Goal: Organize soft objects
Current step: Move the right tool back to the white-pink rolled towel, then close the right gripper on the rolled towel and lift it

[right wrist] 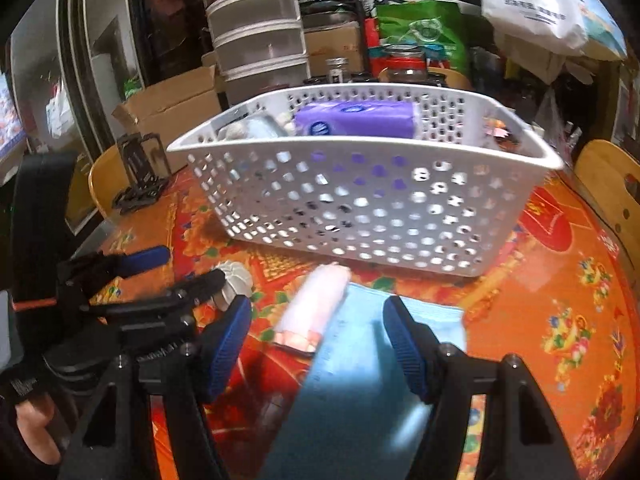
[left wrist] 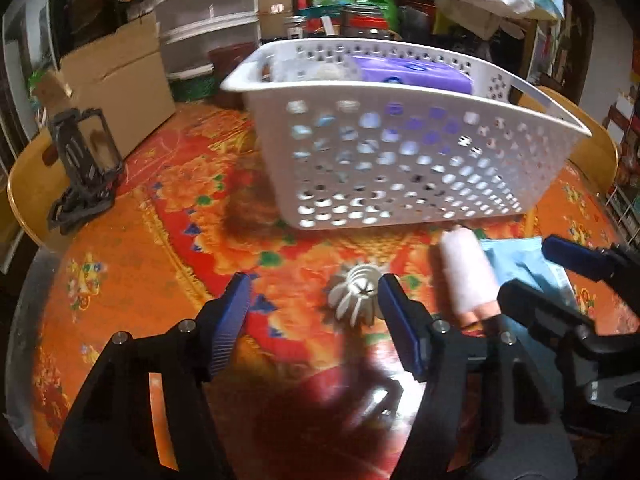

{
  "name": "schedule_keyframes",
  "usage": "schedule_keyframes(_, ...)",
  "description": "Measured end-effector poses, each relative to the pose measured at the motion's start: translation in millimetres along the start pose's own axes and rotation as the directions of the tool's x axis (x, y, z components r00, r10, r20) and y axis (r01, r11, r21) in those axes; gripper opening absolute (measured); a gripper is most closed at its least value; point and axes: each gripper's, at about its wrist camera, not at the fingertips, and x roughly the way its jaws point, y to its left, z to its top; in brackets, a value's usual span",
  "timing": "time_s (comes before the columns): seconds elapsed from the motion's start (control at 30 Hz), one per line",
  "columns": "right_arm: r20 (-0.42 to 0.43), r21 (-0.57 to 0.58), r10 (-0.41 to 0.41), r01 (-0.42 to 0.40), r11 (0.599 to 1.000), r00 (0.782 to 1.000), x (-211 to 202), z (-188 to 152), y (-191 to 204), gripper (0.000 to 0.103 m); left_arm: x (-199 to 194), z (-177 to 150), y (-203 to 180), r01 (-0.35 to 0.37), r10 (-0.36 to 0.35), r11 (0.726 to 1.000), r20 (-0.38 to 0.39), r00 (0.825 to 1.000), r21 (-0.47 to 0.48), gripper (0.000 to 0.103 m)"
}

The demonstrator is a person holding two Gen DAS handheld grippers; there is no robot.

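Blue cloth (right wrist: pixel 360 360) between right tongs (right wrist: pixel 316 344) (untouched)

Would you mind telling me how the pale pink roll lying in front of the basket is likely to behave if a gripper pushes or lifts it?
The pale pink roll looks cylindrical, so a sideways push would probably roll it. Its fuzzy surface suggests it is soft and would squash under the pads.

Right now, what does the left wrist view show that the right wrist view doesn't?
Left only: the white ribbed ball in full, between the left gripper fingers, untouched. Right only: the light blue cloth spread between the right gripper fingers, and a gloved hand. Both: white perforated plastic basket, purple pack, pink roll.
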Motion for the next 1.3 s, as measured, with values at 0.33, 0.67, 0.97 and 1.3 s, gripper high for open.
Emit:
schedule_keyframes(0.33, -0.085, -0.062, -0.019, 0.014, 0.998, 0.996, 40, 1, 26, 0.062, 3, -1, 35, -0.016, 0.016, 0.999, 0.004, 1.0, -0.051, 0.064)
schedule_keyframes(0.67, -0.112, -0.099, -0.075, 0.064, 0.993, 0.991, 46, 0, 25, 0.051, 5, -6, 28, 0.03, -0.03, 0.999, 0.003, 1.0, -0.044, 0.065)
schedule_keyframes(0.97, -0.156, -0.127, -0.058, 0.039, 0.991, 0.986, 64, -3, 34, 0.041, 7, -10, 39, 0.03, -0.03, 0.997, -0.004, 1.0, -0.076, 0.065)
schedule_keyframes(1.3, -0.099, -0.087, 0.0, -0.008, 0.996, 0.995, 33, -12, 23, 0.037, 4, -9, 24, 0.058, -0.057, 0.998, 0.01, 0.998, -0.039, 0.065)
